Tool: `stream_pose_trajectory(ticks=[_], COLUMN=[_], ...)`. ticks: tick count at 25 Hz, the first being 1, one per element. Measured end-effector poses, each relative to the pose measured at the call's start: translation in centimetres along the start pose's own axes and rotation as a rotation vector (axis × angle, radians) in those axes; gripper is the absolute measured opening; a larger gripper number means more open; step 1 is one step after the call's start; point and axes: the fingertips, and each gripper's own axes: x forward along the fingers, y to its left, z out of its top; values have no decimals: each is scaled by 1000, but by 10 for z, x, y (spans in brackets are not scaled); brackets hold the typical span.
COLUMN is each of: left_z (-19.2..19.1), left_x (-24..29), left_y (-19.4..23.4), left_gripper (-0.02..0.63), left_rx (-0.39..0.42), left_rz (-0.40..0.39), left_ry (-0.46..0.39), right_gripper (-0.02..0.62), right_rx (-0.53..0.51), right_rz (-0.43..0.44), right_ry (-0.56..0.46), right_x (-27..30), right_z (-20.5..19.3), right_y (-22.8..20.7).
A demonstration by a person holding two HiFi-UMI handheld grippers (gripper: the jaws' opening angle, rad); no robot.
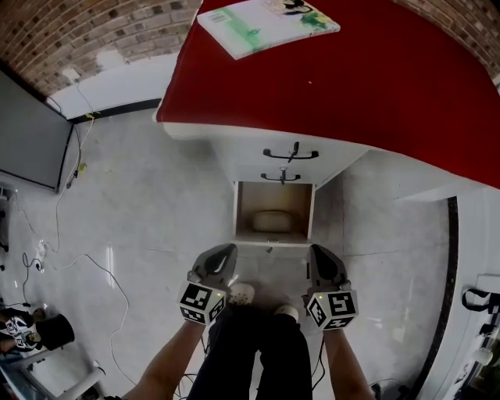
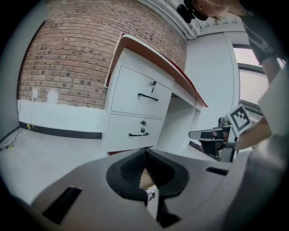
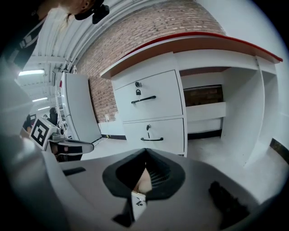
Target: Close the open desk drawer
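Note:
The white desk [image 1: 406, 78] has a red top and a stack of drawers beneath. Its bottom drawer [image 1: 273, 234] is pulled out toward me, and a pale rounded object [image 1: 272, 221] lies inside. The two drawers above [image 1: 289, 155] are closed and have black handles. My left gripper [image 1: 226, 250] hangs just short of the open drawer's front left corner, with its jaws shut and empty. My right gripper [image 1: 316, 250] is level with it at the front right corner, also shut and empty. In the left gripper view [image 2: 145, 152] and the right gripper view [image 3: 145, 154], the closed drawers [image 2: 133, 131] [image 3: 153, 134] stand ahead.
A green and white book [image 1: 266, 23] lies on the desk top. A dark panel [image 1: 27, 133] leans at the left, with cables [image 1: 78, 258] trailing over the grey floor. The person's shoes [image 1: 242, 294] stand behind the grippers. The desk's knee space [image 3: 216, 117] opens to the right of the drawers.

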Motion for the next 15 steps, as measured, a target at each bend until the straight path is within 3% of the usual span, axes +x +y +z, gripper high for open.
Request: stream_pose_trajectory(ticks=[8, 15], left_z=[-54, -79], left_x=[38, 72], left_y=[33, 50], left_gripper=[9, 9], left_rx=[14, 11], left_rz=[13, -8], left_ry=[-13, -63], right_gripper=[8, 8], right_rx=[-5, 35], right_rz=[16, 40], right_ry=[-5, -76], right_x=[51, 90], right_z=[-57, -82], right_y=[-20, -43])
